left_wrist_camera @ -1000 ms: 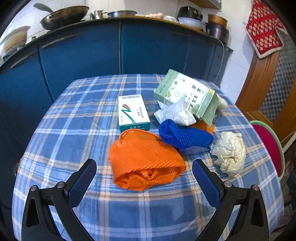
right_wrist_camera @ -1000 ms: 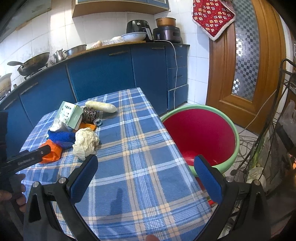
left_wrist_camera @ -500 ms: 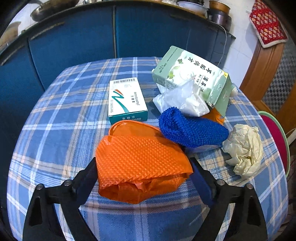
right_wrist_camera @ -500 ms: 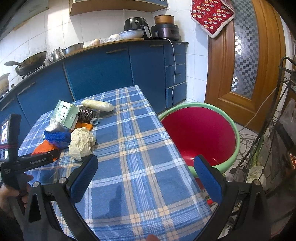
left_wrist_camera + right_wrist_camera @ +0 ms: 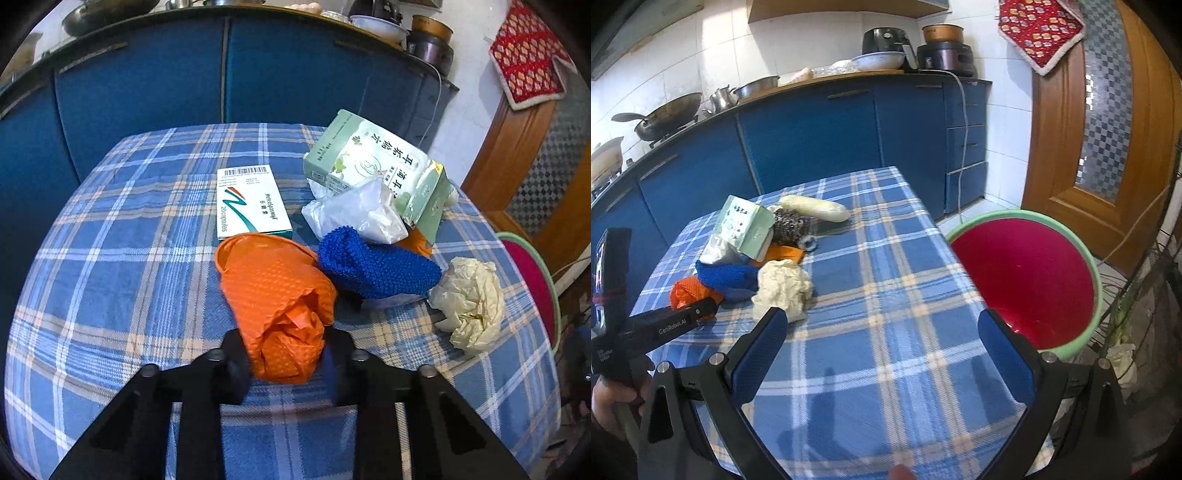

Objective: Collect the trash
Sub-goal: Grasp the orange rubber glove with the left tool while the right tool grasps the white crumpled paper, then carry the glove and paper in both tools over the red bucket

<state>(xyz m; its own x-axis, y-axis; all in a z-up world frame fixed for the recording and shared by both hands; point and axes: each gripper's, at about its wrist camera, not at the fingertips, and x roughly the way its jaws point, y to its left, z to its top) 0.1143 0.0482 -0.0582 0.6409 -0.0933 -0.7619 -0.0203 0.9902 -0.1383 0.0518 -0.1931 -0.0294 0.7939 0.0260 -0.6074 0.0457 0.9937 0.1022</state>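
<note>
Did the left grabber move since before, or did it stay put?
Yes. The left gripper moved forward toward the white medicine box and squeezed shut on the orange bag.

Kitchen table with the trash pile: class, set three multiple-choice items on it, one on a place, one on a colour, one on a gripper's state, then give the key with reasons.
1. Where does the red basin stand?
A. on the table
B. off the table's edge, on the door side
C. on the counter

2. What colour is the crumpled glove in the left gripper?
A. orange
B. green
C. black

3. How is the right gripper?
A. shut on the paper wad
B. shut on a box
C. open, holding nothing

Key: 1 B, the basin sits beyond the plaid table toward the door. 2 A, the orange glove is squeezed between the fingers. 3 C, its fingers stand wide apart over bare cloth.
</note>
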